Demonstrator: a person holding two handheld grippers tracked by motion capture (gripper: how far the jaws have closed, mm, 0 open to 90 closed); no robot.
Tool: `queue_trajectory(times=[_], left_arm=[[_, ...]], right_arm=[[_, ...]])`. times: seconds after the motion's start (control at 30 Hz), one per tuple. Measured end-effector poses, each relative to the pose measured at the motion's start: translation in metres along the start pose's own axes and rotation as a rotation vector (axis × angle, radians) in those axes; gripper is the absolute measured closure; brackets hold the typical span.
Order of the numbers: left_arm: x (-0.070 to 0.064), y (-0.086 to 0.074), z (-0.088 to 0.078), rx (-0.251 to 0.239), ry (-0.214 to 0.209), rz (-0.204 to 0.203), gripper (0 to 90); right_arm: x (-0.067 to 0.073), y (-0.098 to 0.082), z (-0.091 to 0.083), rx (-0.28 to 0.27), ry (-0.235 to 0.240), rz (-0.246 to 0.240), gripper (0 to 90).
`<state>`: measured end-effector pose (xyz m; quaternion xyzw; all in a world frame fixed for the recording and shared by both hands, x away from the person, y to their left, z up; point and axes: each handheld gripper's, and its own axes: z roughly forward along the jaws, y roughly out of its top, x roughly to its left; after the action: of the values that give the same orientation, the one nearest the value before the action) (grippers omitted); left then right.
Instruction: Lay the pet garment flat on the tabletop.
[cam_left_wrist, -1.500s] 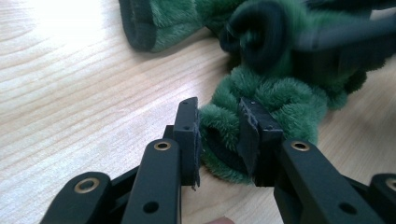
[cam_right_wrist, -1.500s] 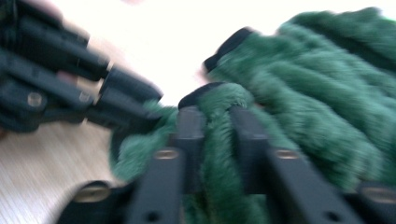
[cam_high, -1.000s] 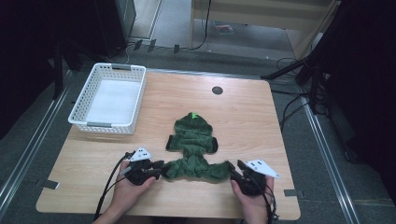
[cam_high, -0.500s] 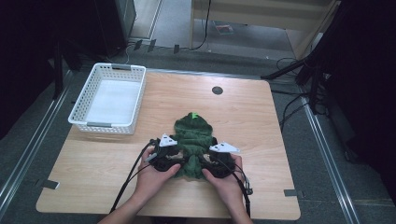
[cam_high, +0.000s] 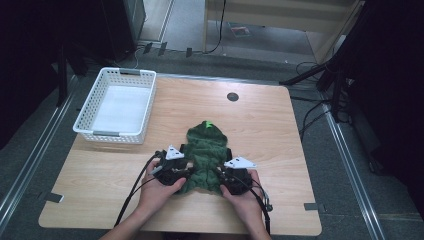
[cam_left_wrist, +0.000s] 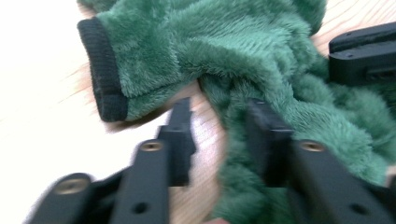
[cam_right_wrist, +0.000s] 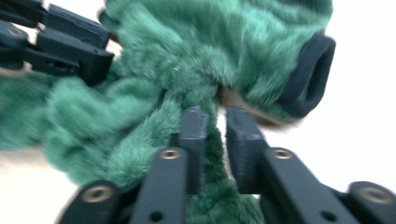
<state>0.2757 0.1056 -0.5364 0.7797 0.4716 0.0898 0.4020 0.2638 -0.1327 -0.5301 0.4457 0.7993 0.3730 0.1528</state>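
**Both grippers at the near hem of the green fleece garment**

The left gripper has its jaws apart in its own view, a fold of the green fleece garment lying between them; the right-hand jaw lies against the pile, the left-hand one stands clear over bare wood. They have just been closing a little. The right gripper has its jaws close together, a thin ridge of fleece pinched between them; they have just been closing too.

In the high view the two grippers sit side by side at about 6 o'clock on the table, each held in a hand, at the garment's near edge. The garment lies bunched, its hood pointing to 12 o'clock, with a dark-ribbed cuff at 10 o'clock in the left gripper view. A white basket stands well apart at 10 o'clock on the table.
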Motion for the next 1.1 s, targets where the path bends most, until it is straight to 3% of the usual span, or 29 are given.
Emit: queue_trajectory(times=[0.13, 0.17, 0.23, 0.3, 0.33, 0.37, 0.4, 0.47, 0.53, 0.67, 0.77, 0.8, 0.83, 0.93, 0.97, 1.1], left_arm=[[0.005, -0.002, -0.011, -0.034, -0.018, -0.039, 51.0], [0.003, -0.004, -0.012, -0.023, -0.051, -0.040, 49.8], [0.001, -0.004, -0.012, -0.014, -0.055, -0.027, 47.5], [-0.006, -0.006, -0.010, -0.003, -0.057, -0.004, 46.7], [-0.008, -0.007, -0.008, 0.006, -0.050, 0.008, 46.8], [-0.011, -0.010, -0.004, 0.018, -0.013, 0.035, 47.7], [-0.011, -0.010, -0.004, 0.018, -0.013, 0.035, 48.5], [-0.011, -0.011, -0.002, 0.024, 0.013, 0.056, 48.7], [-0.011, -0.012, -0.003, 0.020, 0.050, 0.075, 48.8], [-0.008, -0.013, -0.004, 0.020, 0.068, 0.082, 47.8], [-0.006, -0.013, -0.009, -0.011, 0.025, 0.060, 44.3], [-0.002, -0.014, -0.016, -0.042, -0.025, 0.027, 43.1], [-0.002, -0.014, -0.016, -0.042, -0.025, 0.027, 42.7], [0.004, -0.018, -0.027, -0.062, -0.031, 0.023, 46.2], [0.010, -0.025, -0.035, -0.062, -0.054, 0.019, 48.6], [0.018, -0.038, -0.044, -0.043, -0.064, 0.027, 59.7]], right_arm=[[-0.003, 0.007, -0.013, -0.063, 0.013, 0.018, 71.0], [-0.005, 0.010, -0.016, -0.086, 0.018, 0.042, 70.9], [-0.004, 0.010, -0.016, -0.083, 0.027, 0.047, 70.4], [0.007, 0.006, -0.007, -0.035, 0.044, 0.003, 66.5], [0.011, 0.004, -0.005, -0.020, 0.047, -0.017, 64.7], [0.015, 0.002, -0.002, -0.009, 0.041, -0.044, 63.6], [0.015, 0.002, -0.002, -0.009, 0.041, -0.044, 63.6], [0.019, -0.001, 0.001, 0.015, -0.003, -0.101, 61.7], [0.016, -0.003, 0.001, 0.020, -0.025, -0.108, 61.9], [0.008, -0.008, 0.001, 0.039, -0.045, -0.085, 60.1], [0.002, -0.010, -0.004, 0.014, -0.013, -0.064, 54.8], [-0.002, -0.009, -0.011, -0.017, 0.012, -0.044, 53.1], [-0.002, -0.009, -0.011, -0.017, 0.012, -0.044, 53.1], [-0.016, -0.013, -0.028, -0.054, 0.020, 0.014, 60.0], [-0.019, -0.016, -0.031, -0.053, 0.020, 0.024, 62.7], [-0.027, -0.029, -0.042, -0.039, 0.038, 0.039, 70.0]])
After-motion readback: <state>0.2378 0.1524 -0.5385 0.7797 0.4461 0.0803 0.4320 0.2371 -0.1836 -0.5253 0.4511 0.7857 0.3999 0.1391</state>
